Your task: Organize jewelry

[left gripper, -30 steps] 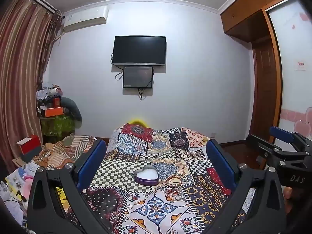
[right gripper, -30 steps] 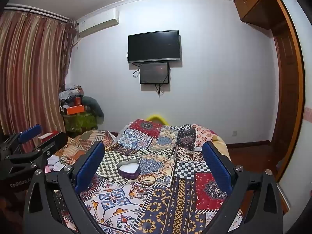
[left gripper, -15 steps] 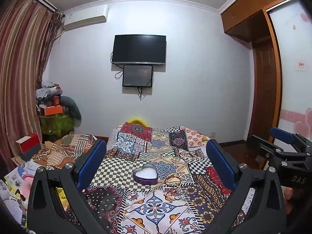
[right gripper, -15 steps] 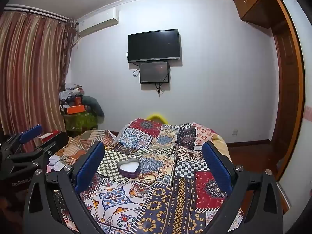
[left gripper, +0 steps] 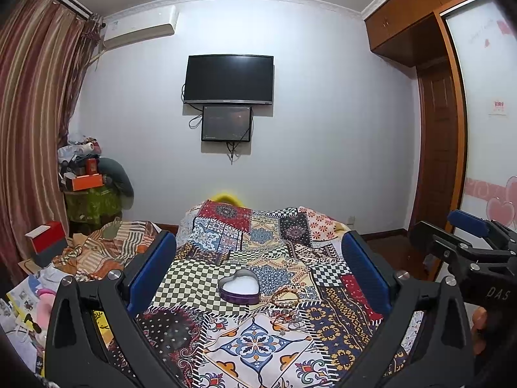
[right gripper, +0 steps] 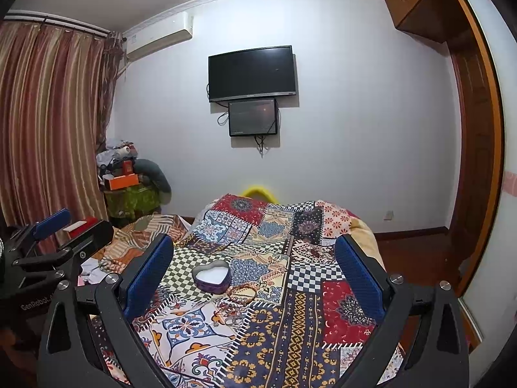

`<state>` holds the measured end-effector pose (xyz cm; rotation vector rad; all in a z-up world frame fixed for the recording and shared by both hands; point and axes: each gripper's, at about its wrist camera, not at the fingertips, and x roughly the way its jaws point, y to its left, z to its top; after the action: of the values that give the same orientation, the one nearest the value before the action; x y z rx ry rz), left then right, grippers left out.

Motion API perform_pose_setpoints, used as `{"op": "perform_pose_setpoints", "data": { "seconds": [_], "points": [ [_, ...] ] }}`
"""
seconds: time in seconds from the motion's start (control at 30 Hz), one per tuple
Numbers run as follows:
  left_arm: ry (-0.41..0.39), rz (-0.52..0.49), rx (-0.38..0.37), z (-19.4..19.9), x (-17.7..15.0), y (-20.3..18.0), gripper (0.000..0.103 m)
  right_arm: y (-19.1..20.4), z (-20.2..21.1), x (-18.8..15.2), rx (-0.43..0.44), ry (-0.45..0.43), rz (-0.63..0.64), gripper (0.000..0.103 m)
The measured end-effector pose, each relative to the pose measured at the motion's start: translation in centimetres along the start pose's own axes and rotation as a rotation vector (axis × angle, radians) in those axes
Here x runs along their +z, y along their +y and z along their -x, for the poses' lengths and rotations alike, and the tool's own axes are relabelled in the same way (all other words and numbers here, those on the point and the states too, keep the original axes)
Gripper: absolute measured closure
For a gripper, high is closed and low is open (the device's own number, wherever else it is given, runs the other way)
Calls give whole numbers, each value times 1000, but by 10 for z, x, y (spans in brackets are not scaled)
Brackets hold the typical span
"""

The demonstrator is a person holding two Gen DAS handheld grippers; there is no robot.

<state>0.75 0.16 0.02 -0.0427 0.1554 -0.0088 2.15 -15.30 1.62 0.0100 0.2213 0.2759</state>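
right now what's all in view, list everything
heart-shaped box: 1, purple with white inside, open, on the bedspread
bracelet: 1, gold-brown, beside the box on its right
other jewelry: small tangle, count unclear, nearer than the bracelet
patchwork bedspread: 1, multicolour, over the bed
television: 1, black, on the wall
small screen: 1, black, under the television
air conditioner: 1, white, high left
curtains: striped red-brown, left
red box: 1, left
wardrobe: wooden, right
left gripper: open, empty
right gripper: open, empty
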Motion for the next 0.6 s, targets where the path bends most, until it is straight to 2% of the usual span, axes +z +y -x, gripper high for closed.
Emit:
{"op": "perform_pose_setpoints", "data": {
  "seconds": [0.6],
  "points": [
    [8, -5, 2, -3, 0, 2, 0, 2, -1, -3, 4, 5, 0, 4]
  ]
}}
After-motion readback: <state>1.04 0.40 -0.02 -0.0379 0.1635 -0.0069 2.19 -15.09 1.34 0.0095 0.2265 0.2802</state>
